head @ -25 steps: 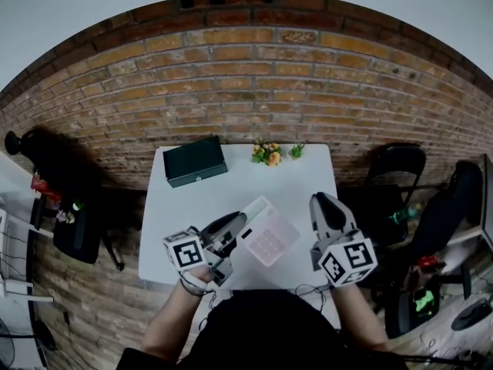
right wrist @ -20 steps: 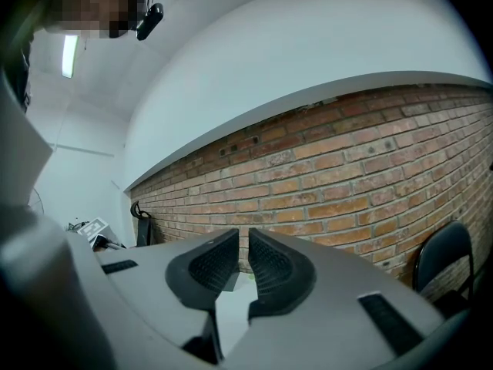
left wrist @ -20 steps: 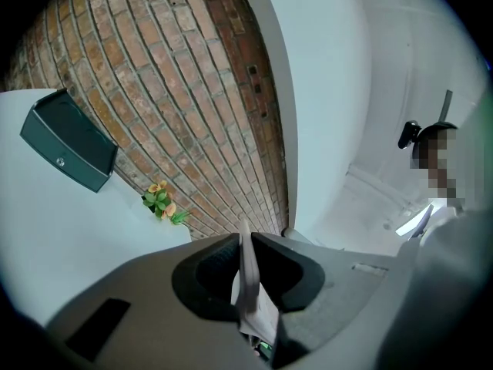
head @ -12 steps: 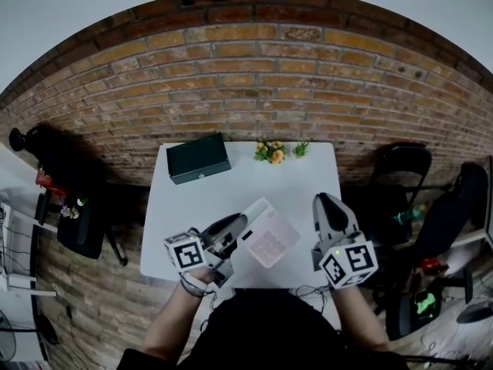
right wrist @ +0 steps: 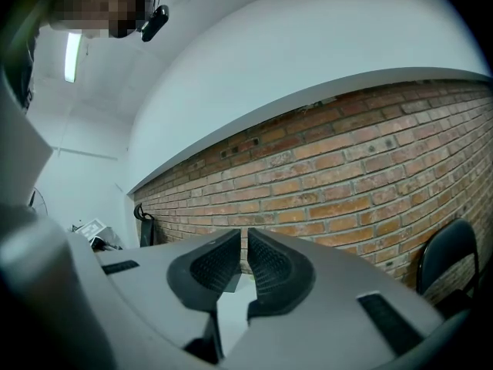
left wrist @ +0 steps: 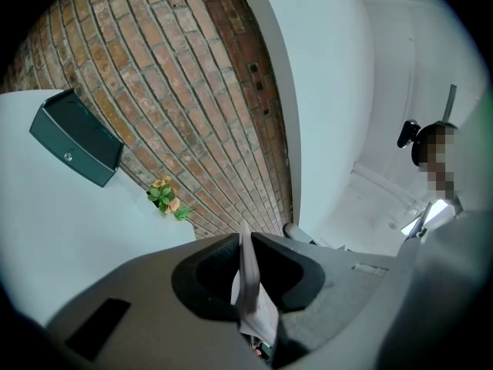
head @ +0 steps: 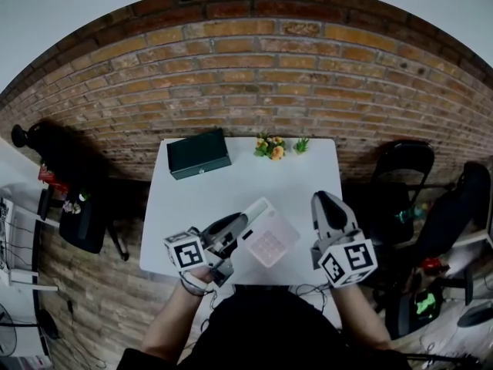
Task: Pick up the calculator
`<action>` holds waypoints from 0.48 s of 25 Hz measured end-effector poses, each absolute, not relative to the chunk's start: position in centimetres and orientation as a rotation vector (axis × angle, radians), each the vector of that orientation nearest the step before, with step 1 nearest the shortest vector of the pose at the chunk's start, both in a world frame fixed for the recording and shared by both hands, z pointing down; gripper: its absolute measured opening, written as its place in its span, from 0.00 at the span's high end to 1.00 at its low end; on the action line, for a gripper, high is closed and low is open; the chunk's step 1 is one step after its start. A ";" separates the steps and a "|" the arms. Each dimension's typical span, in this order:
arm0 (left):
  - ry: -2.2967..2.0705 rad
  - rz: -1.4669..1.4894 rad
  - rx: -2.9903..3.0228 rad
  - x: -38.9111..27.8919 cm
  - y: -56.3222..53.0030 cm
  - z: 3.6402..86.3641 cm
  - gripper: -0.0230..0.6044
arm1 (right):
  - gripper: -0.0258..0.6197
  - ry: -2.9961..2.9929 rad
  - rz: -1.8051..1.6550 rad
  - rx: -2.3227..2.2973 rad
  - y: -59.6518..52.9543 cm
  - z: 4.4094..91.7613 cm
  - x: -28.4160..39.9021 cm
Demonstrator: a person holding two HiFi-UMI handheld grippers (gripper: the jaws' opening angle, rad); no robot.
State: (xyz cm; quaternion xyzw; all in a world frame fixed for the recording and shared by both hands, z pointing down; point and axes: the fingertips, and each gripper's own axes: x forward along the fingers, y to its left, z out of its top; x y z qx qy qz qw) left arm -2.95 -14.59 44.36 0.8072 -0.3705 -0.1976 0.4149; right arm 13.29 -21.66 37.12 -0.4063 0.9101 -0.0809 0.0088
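Observation:
The calculator (head: 267, 235), white with pink keys, hangs tilted just above the white table (head: 231, 183) near its front edge. My left gripper (head: 243, 226) is shut on the calculator's left edge. In the left gripper view the calculator (left wrist: 248, 287) shows edge-on as a thin pale slab pinched between the dark pads of the left gripper (left wrist: 245, 264). My right gripper (head: 322, 203) hovers at the table's right front, apart from the calculator. In the right gripper view the right gripper (right wrist: 244, 264) is shut, its ribbed pads nearly touching with nothing between them.
A dark green box (head: 199, 153) lies at the table's back left, and a small bunch of flowers (head: 271, 148) at the back middle. A brick wall rises behind the table. A black chair (head: 397, 168) stands to the right.

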 end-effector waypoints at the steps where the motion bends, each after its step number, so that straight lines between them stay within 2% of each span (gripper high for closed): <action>1: -0.932 -0.499 2.026 -2.8 -14.6 44.4 0.89 | 0.92 2.850 -0.253 -1.263 -21.7 37.2 13.3; 12: -1.031 -0.461 1.988 -2.7 -14.6 45.2 0.89 | 0.93 2.894 -0.254 -1.189 -22.7 37.5 13.4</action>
